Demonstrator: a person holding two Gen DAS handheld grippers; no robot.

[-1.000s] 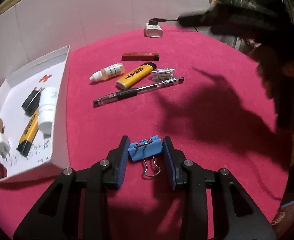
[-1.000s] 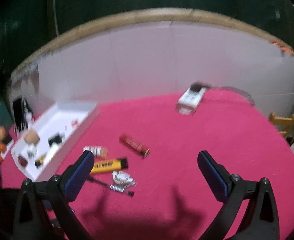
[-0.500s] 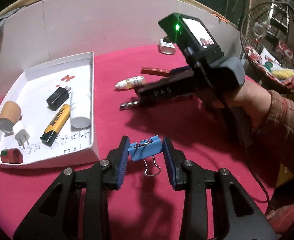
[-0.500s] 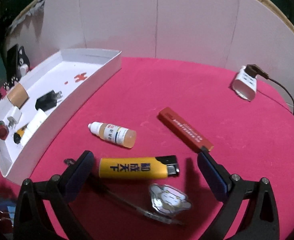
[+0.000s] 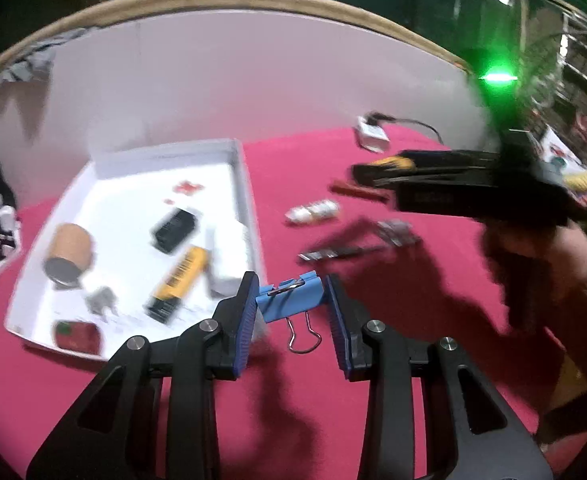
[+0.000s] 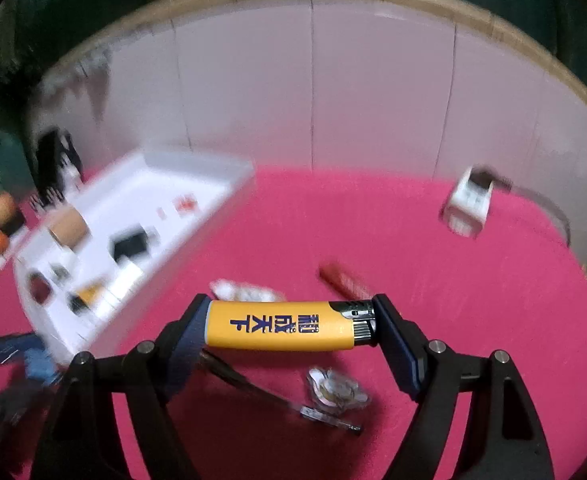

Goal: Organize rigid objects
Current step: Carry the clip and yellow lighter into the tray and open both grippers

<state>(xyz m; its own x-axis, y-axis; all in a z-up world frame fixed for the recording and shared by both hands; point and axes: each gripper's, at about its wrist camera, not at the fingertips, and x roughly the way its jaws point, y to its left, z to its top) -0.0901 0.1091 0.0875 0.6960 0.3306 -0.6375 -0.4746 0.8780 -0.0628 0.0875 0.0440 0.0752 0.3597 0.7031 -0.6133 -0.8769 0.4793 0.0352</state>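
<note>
The left gripper (image 5: 291, 318) has its fingers pinching a blue binder clip (image 5: 289, 301), which is held tilted above the red table (image 5: 373, 400), its wire handles hanging toward the camera. Just beyond the left finger lies the near corner of a white tray (image 5: 249, 184). Inside the tray are a brown cylinder (image 5: 67, 254), a black plug adapter (image 5: 173, 230), a yellow lighter in the tray (image 5: 179, 278), a white bottle (image 5: 229, 256), a small white plug (image 5: 101, 300) and a red round item (image 5: 75, 334).

The right gripper (image 6: 289, 326) has its fingers clamped end to end on a yellow lighter (image 6: 289, 326) with blue characters, held crosswise, metal head toward the right finger. On the table below and behind it lie a pen (image 6: 277, 400), a clear hair clip (image 6: 337, 390), a small dropper bottle (image 6: 241, 290), blurred, and a red flat stick (image 6: 343, 282). A white charger (image 6: 467, 204) with a cable sits far back, near the white wall (image 6: 373, 88).
</note>
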